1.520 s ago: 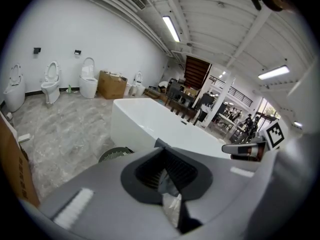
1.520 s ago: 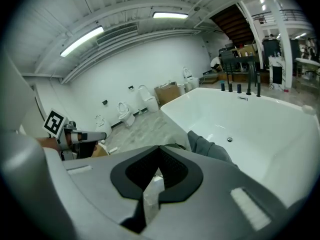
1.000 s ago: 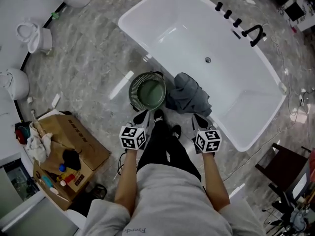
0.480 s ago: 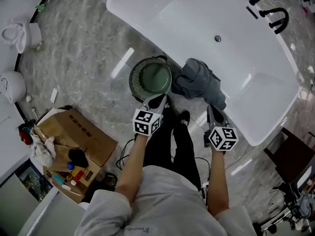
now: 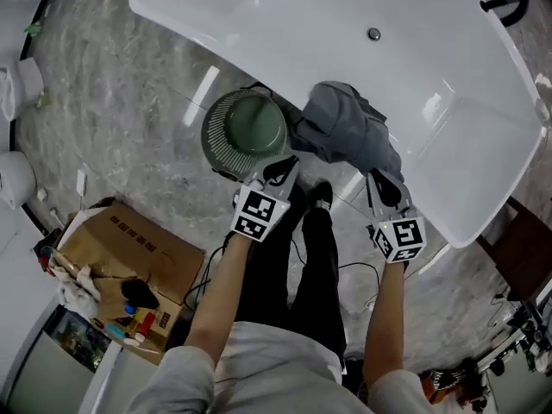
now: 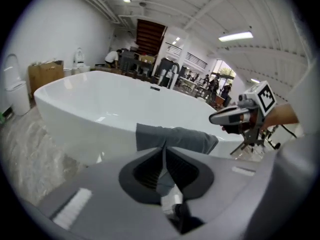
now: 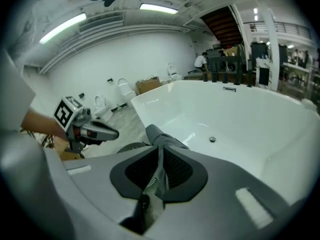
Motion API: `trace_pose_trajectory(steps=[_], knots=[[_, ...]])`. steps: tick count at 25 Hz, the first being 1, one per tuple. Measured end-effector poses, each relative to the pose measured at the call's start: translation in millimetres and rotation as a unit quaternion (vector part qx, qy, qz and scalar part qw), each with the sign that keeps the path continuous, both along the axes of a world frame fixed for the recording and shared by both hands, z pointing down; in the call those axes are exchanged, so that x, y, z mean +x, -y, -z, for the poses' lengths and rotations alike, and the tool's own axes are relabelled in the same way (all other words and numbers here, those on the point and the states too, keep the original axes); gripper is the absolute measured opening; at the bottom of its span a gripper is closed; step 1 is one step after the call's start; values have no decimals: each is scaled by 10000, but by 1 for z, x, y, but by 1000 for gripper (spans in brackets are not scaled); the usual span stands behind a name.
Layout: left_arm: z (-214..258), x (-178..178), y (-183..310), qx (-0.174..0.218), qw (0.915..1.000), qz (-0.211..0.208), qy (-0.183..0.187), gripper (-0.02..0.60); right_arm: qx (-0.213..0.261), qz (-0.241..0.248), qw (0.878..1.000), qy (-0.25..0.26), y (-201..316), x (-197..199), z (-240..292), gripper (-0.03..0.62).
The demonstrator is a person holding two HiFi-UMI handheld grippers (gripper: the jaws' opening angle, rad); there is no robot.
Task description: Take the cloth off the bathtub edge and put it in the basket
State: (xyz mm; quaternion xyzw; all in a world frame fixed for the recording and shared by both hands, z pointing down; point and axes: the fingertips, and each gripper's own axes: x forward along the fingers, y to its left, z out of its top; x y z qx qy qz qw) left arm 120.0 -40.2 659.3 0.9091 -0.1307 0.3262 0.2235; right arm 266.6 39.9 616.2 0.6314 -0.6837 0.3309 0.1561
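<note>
**Cloth.** The grey cloth (image 5: 349,132) lies bunched over the near rim of the tub (image 5: 448,145). One part hangs down the outer wall and the other rests inside the rim. It has not been lifted.

**Basket.** The round green basket (image 5: 248,130) stands on the floor (image 5: 129,128) against the tub's outer wall, just left of the cloth. The views do not show whether the two touch.

**Left gripper.** The left gripper (image 5: 278,171) sits at the near right side of the basket rim and points down and away towards the tub. Its fingers are together with nothing between them. In the left gripper view the cloth lies straight ahead, beyond the tips and apart from them.

**Right gripper.** The right gripper (image 5: 385,186) sits just near of the cloth's right end and also slopes downward. Its fingers are together and clamp nothing. The cloth shows ahead of the tips.

**Surroundings.** An open cardboard box (image 5: 121,261) stands on the floor at near left, well apart from the basket. The person's legs (image 5: 302,257) stand between the two grippers.
</note>
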Motion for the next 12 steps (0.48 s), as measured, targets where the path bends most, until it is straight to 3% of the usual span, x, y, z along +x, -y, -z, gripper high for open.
trace_pose_trajectory(steps=[2,5,8,12], knots=[[-15,13,2,-13,9994,-349,0,120,-133,312,9987,-374,0,5,-20,29],[-40,30,1,-40,9965,-825,115,183,-268,844,9925,-844,4,10,-42,114],[-71,42,-8,-246,9904,-1273,471,248,-439,1548,9819,-1003,4,6,-65,252],[-112,53,-14,-657,9876,-1265,654,334,-777,2281,9604,-1396,0,5,-94,389]])
